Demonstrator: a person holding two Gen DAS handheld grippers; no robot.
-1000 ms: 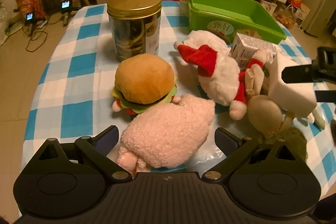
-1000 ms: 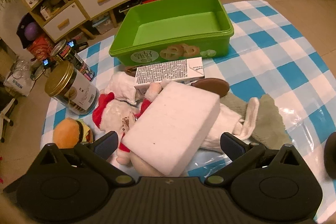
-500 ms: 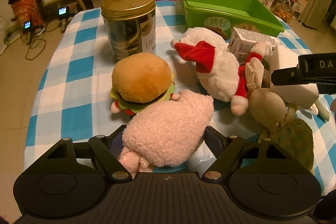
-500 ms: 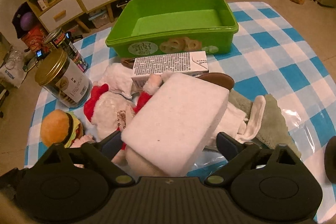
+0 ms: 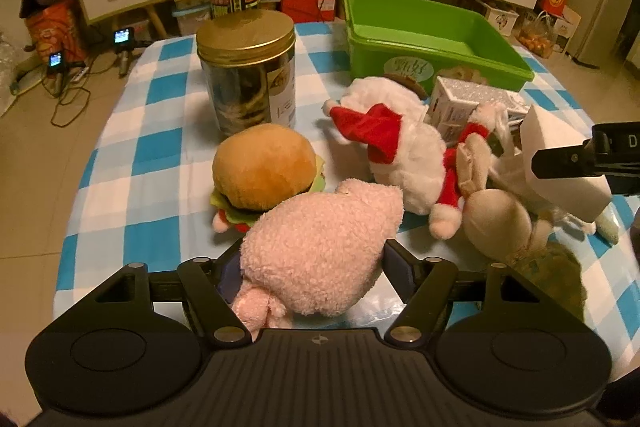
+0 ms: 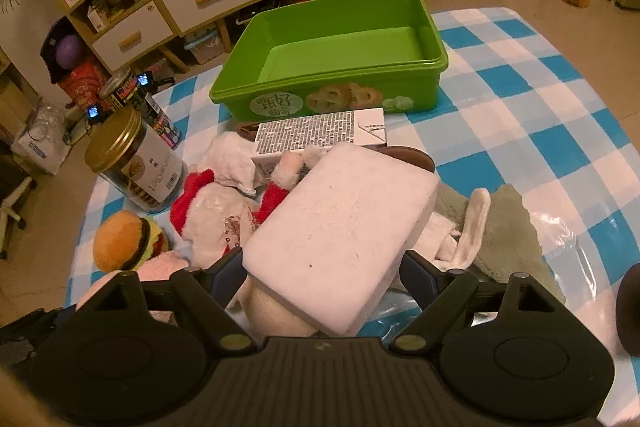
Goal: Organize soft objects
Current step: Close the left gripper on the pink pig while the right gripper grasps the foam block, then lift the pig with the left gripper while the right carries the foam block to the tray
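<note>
Left gripper [image 5: 316, 269] closing round pink plush [image 5: 324, 247], pads already against its flanks, pile dented a little; plush on desk [image 5: 132, 163] in front of green bin [image 5: 424, 39], well short of it, touching burger plush [image 5: 262, 167]. Right gripper [image 6: 322, 267] closing on white foam block [image 6: 340, 231], near end of block between the pads, both pads touching; block propped on heap of soft toys just in front of green bin [image 6: 336, 67], beside carton [image 6: 320, 137]. Pink plush: light, very squashy, fuzzy so not slippery, likely to sag off either side; best taken across thick mid-body, deep in the jaws. Foam block: light, springy, holds shape better, long end will lever down; grip nearer middle if it tips. Santa plush [image 5: 404, 151] close by, may snag on lift. Bin empty, nothing sorted yet
</note>
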